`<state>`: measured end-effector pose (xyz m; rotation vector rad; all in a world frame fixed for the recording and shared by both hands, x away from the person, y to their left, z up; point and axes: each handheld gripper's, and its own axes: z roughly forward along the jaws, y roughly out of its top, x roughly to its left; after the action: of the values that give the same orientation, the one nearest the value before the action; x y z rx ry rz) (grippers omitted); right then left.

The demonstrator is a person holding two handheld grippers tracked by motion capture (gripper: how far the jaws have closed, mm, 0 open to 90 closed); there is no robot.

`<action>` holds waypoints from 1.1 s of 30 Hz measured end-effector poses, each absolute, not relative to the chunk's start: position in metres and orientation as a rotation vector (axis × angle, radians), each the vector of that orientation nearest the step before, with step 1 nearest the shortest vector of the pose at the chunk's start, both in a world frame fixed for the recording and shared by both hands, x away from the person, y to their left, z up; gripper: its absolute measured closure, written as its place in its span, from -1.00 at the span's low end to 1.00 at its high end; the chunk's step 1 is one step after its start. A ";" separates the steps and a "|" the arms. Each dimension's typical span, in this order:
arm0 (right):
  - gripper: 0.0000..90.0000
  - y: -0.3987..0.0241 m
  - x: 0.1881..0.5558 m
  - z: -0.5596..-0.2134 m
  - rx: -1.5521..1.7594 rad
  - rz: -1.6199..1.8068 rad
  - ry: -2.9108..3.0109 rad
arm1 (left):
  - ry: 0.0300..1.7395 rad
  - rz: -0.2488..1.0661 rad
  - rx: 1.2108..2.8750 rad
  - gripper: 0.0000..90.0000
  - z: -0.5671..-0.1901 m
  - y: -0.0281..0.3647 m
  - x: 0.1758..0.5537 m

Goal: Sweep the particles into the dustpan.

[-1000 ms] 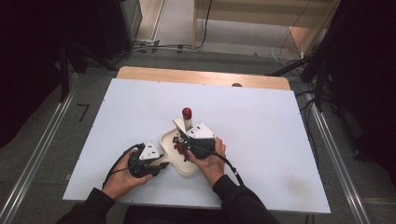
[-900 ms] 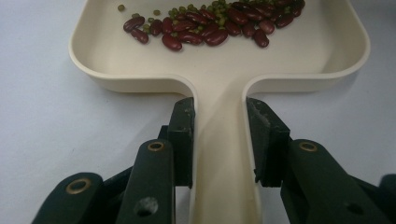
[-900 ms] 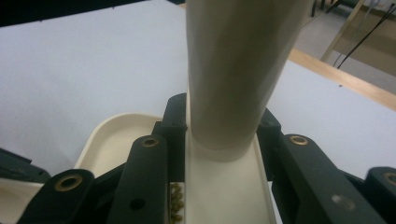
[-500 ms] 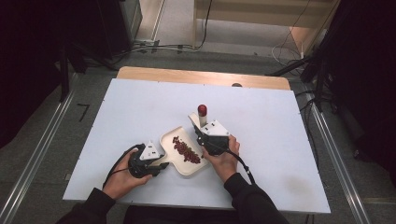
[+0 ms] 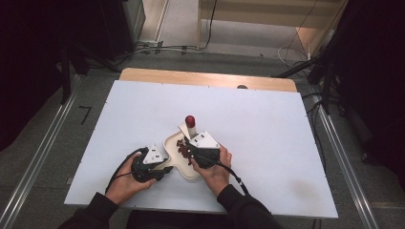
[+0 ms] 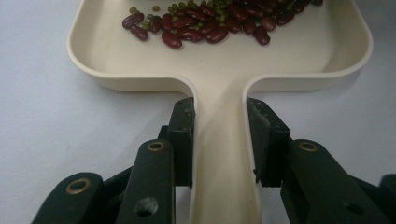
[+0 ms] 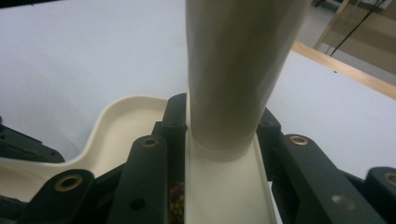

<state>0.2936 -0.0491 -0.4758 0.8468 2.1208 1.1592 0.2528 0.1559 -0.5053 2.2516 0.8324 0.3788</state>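
red-capped bottle [image 5: 190, 122], just beyond tray [image 5: 172, 143]

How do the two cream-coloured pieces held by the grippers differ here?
The tray lies flat on the table and holds red and green beans; the scoop is lifted and tilted above it. The left gripper clamps the tray by its flat handle; the right gripper clamps the scoop where its round, red-tipped handle meets the trough. Both are cream plastic, each gripped from two sides.
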 end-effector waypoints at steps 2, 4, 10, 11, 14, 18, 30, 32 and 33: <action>0.43 -0.047 0.294 -0.475 0.840 1.170 2.115 | 0.833 0.378 2.251 0.49 -0.506 0.156 0.253; 0.43 -0.046 0.294 -0.474 0.860 1.175 2.115 | 0.833 0.379 2.249 0.49 -0.506 0.156 0.252; 0.43 -0.055 0.301 -0.469 0.882 1.199 2.083 | 0.832 0.382 2.251 0.49 -0.506 0.157 0.253; 0.43 -0.058 0.302 -0.467 0.891 1.201 2.074 | 0.833 0.380 2.250 0.49 -0.506 0.157 0.253; 0.43 -0.068 0.308 -0.463 0.908 1.185 2.050 | 0.835 0.382 2.249 0.49 -0.506 0.157 0.253; 0.43 -0.077 0.312 -0.470 0.925 1.143 2.047 | 0.842 0.382 2.241 0.49 -0.506 0.156 0.253; 0.43 -0.066 0.306 -0.480 0.890 1.145 2.087 | 0.866 0.389 2.289 0.49 -0.498 0.156 0.250; 0.43 -0.065 0.304 -0.480 0.901 1.158 2.094 | 0.874 0.387 2.290 0.49 -0.497 0.155 0.250; 0.43 -0.063 0.303 -0.480 0.902 1.161 2.097 | 0.873 0.386 2.292 0.49 -0.497 0.155 0.250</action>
<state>0.3028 -0.0629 -0.4804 0.9022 2.0966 1.1607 0.2499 0.1549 -0.4968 2.2921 0.8725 0.3863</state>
